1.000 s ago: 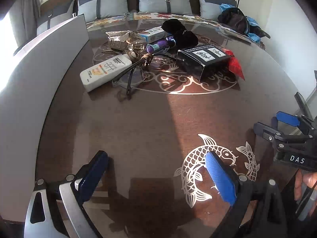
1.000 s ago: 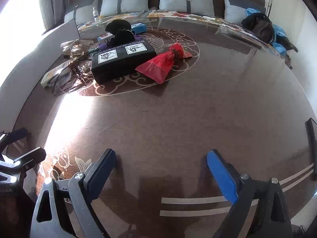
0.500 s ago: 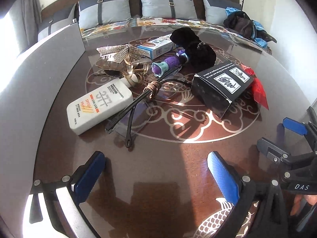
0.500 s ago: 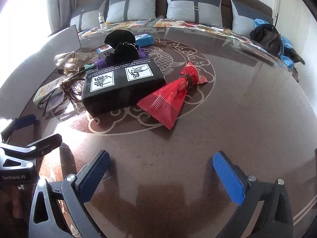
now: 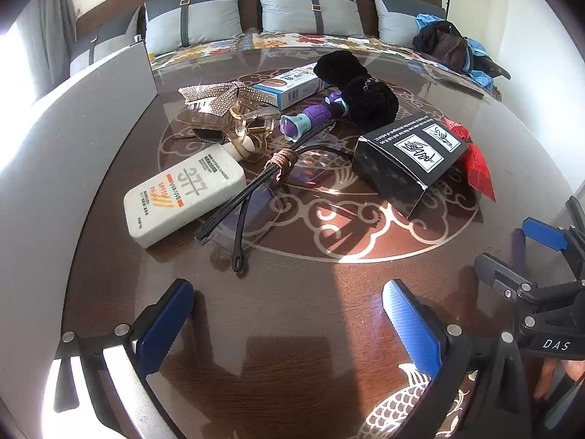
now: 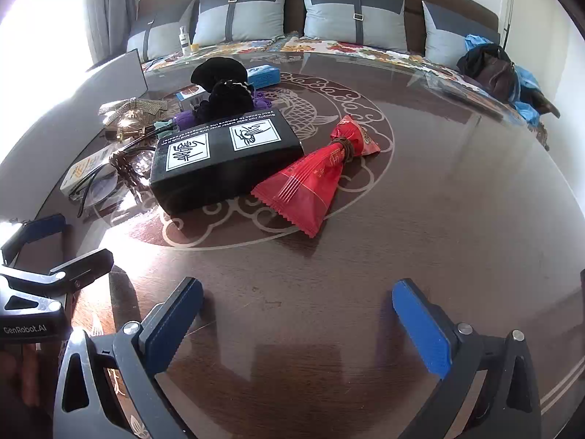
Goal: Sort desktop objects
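My dark glass-topped table (image 5: 329,329) holds everything in one heap, from ten to one o'clock ahead of my left gripper (image 5: 289,322). The black box (image 6: 223,157) is biggest, at eleven o'clock from my right gripper (image 6: 296,322), with the red packet (image 6: 314,183) touching its right end at twelve. The white sunscreen bottle (image 5: 182,197) lies at eleven from my left tool, and the glasses (image 5: 256,186) rest against it, arms crossed and bound by a brown hair tie (image 5: 281,164). Both my tools stand wide with nothing between the pads. I reckon the tangle is the danger: lifting the glasses could drag the tie or nudge the bottle, and the slick glass lets the box slide from a shallow pinch.
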The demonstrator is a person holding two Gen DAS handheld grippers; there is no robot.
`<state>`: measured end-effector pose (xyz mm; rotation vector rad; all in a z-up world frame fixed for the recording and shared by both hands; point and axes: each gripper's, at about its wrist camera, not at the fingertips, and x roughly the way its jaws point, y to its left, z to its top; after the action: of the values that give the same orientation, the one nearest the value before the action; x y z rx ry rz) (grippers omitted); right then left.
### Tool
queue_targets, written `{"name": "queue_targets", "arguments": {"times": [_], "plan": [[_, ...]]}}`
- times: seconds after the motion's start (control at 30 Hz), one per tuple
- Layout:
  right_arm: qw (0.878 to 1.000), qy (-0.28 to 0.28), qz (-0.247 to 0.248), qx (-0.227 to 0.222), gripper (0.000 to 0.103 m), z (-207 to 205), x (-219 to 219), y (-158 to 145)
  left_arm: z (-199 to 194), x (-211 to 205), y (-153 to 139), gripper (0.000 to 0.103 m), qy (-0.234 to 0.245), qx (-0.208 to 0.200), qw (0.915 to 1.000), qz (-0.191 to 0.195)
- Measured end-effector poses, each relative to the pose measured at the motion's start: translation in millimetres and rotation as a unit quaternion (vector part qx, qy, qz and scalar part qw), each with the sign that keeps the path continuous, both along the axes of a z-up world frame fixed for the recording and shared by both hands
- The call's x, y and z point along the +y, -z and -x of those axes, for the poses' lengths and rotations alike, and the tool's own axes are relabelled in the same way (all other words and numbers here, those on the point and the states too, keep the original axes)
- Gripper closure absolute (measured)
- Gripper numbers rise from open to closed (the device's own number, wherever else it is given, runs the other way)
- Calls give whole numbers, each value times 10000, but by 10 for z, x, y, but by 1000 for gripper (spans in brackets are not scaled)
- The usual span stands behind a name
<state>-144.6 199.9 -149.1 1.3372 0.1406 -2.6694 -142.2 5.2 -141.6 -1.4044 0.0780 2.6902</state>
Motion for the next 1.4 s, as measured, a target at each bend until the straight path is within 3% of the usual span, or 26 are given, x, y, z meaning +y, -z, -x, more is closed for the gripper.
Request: {"name": "queue_targets", "arguments": {"times": [0.67,0.8,0.93,1.4], "plan": [[10000,0,1,-1,0,-4,3,-2,1,5,5,0,-3,5,10000,6],[10000,28,-16,-62,0,43,6,-2,201,-6,8,0,2,-5,10000,14],[9998,169,-40,-111,0,264,-32,-5,429,-21,14,0,-331,58,9994,-5],[9999,107,-36,-113,0,369,-49,-3,431,-27,9,0,-334,61,9994,1]]}}
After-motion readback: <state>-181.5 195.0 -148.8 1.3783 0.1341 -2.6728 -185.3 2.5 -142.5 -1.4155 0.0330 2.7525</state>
